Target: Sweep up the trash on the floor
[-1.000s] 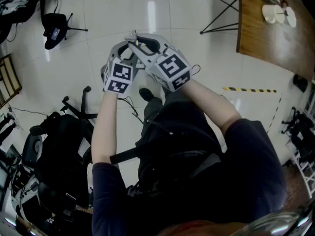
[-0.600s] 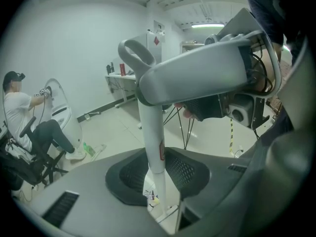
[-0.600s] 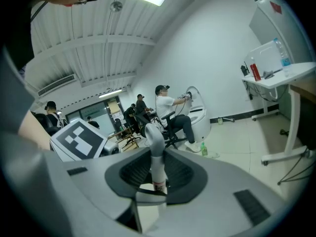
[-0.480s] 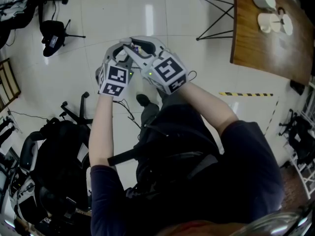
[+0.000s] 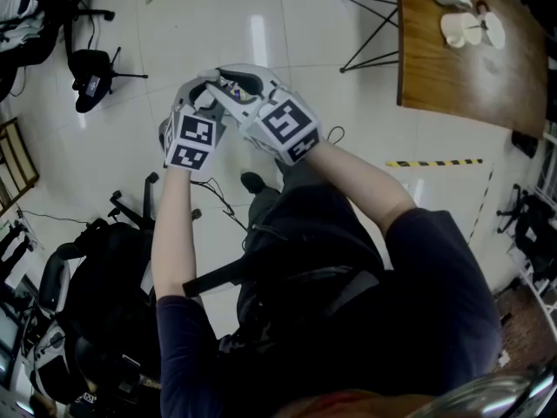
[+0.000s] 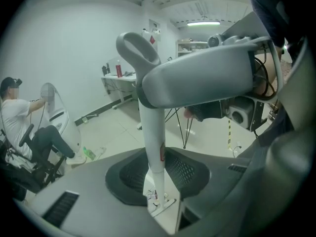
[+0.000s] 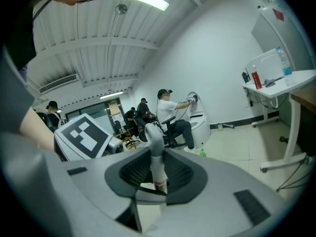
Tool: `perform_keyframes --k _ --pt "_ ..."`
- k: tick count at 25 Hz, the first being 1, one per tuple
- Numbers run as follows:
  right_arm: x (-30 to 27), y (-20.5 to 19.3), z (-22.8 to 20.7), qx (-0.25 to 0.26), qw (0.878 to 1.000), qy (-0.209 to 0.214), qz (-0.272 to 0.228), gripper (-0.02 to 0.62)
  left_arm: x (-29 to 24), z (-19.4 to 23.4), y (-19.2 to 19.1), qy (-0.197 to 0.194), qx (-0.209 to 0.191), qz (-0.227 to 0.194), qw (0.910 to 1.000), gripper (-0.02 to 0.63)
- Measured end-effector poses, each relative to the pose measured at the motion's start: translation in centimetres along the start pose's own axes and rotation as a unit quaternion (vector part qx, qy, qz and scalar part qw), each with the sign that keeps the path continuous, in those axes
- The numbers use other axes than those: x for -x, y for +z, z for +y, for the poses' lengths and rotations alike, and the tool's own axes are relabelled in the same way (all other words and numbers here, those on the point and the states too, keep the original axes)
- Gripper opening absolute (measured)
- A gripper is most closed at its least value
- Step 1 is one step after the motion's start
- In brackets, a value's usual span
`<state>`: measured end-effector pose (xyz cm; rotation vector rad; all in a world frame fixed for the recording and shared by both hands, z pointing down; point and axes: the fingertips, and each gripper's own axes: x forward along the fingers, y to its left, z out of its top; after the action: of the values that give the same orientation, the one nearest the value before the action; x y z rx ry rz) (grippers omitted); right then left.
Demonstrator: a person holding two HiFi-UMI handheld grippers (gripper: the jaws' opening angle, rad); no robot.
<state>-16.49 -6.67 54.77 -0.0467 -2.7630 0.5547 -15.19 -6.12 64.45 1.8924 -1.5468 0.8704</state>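
Observation:
Both grippers are held close together in front of the person's chest, above the white tiled floor. A white pole (image 6: 150,132) with a grey loop grip at its top stands between the jaws of my left gripper (image 6: 157,201), which is shut on it. My right gripper (image 7: 153,189) is shut on the same pole (image 7: 157,167) higher up; its grey finger (image 6: 197,78) crosses the left gripper view. In the head view the left gripper (image 5: 196,90) and right gripper (image 5: 222,81) nearly touch. A green bottle (image 6: 86,154) lies on the floor far off.
A wooden table (image 5: 470,68) with white cups (image 5: 466,24) stands at the upper right, with a black wire frame (image 5: 374,16) beside it. An office chair (image 5: 87,68) and black equipment (image 5: 96,277) are on the left. Yellow-black tape (image 5: 435,162) marks the floor. A seated person (image 6: 19,127) is nearby.
Both grippers, still together on the pole, have drifted a little left and up in the head view. The table and floor have slid left too.

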Motion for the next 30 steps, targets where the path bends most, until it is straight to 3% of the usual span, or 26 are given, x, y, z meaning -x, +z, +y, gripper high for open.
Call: perform_keyframes --k 8,20,26,30 --pt "0.4 -0.2 2.1 0.013 1.0 0.019 0.007 0.106 1.6 -0.5 -0.7 0.002 -0.008 0.012 0.9999 0.103" --pt "-0.1 -1.5 10.1 0.084 0.989 0.116 0.031 0.109 7.4 -1.2 -4.9 0.048 0.026 -0.016 0.9984 0.101" --pt "1.0 -2.6 17.6 0.115 0.983 0.131 0.062 0.109 13.2 -3.6 -8.2 0.055 0.034 -0.028 0.9975 0.101" --pt "2.8 -0.2 22.6 0.124 0.981 0.145 0.041 0.112 18.7 -4.8 -7.5 0.081 0.033 -0.074 0.9934 0.101"
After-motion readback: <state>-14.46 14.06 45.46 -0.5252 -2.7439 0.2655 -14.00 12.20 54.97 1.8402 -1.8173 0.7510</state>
